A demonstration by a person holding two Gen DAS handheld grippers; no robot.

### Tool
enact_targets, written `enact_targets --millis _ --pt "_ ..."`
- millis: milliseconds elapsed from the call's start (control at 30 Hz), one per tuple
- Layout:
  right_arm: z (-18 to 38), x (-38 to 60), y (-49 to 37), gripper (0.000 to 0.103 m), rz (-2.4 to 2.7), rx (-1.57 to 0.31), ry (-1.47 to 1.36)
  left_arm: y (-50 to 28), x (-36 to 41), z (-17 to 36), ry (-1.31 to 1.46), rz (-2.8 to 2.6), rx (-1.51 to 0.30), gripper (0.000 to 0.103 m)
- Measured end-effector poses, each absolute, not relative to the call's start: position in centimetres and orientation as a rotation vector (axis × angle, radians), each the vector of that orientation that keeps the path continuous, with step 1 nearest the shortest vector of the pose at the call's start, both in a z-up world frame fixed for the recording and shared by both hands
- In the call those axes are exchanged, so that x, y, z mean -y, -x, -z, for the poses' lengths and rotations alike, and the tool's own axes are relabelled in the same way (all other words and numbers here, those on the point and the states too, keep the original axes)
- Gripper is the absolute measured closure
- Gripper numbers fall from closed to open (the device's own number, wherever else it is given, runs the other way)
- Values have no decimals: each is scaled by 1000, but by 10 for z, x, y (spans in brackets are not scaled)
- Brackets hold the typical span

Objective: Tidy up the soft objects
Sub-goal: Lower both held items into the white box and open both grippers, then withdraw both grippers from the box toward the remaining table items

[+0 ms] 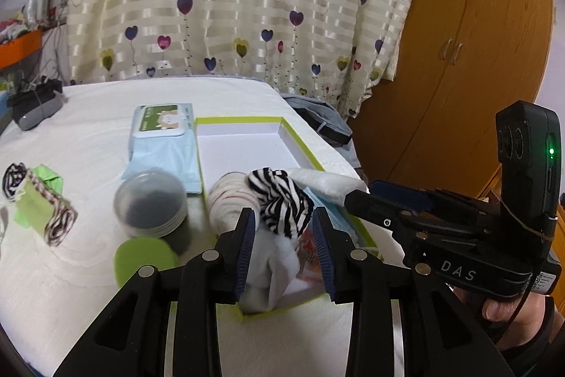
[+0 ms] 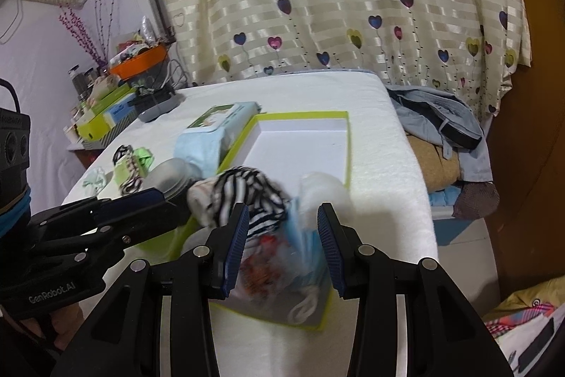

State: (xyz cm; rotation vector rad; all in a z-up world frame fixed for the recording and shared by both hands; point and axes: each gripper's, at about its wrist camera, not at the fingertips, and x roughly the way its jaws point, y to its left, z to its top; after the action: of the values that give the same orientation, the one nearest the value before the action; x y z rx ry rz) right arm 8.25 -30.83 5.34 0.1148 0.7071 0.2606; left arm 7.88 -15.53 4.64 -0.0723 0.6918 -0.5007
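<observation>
A green-rimmed white box [image 1: 247, 151] [image 2: 300, 143] lies on the white bed. Its near end holds soft things: a zebra-striped sock [image 1: 282, 200] [image 2: 247, 196], a white sock [image 1: 275, 271], a rolled white cloth [image 1: 226, 200], a white towel [image 1: 328, 182] [image 2: 325, 193] and a blue face mask pack [image 2: 303, 242]. My left gripper [image 1: 284, 249] is open, its pads either side of the socks. My right gripper [image 2: 282, 246] is open over the mask pack; it also shows in the left wrist view [image 1: 356, 198].
Left of the box are a wet-wipes pack [image 1: 162, 136] [image 2: 215, 129], a clear round jar [image 1: 152, 200], a green disc [image 1: 144, 260] and striped and green socks [image 1: 39, 200] [image 2: 130, 165]. A grey device [image 1: 35, 108] lies far left. Clothes [image 2: 434, 115] hang off the right edge.
</observation>
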Motion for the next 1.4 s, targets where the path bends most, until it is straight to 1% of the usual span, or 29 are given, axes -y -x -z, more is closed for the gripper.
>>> enact_targets --millis 333,567,767,1167,1400 --pt "-67 278 -59 61 -300 -684 -80 -56 123 -51 92 441 -673 71" --pt "-63 252 -48 61 -341 -702 -44 -41 94 -48 116 393 -663 71" --pt "-68 233 -38 61 -380 -668 -1 -36 76 -46 138 361 -660 71" --pt "-72 210 -32 61 -434 -641 31 -25 60 -43 164 335 -655 71" --pt "-69 198 -34 61 -473 -665 58 -24 54 -37 173 333 -666 71"
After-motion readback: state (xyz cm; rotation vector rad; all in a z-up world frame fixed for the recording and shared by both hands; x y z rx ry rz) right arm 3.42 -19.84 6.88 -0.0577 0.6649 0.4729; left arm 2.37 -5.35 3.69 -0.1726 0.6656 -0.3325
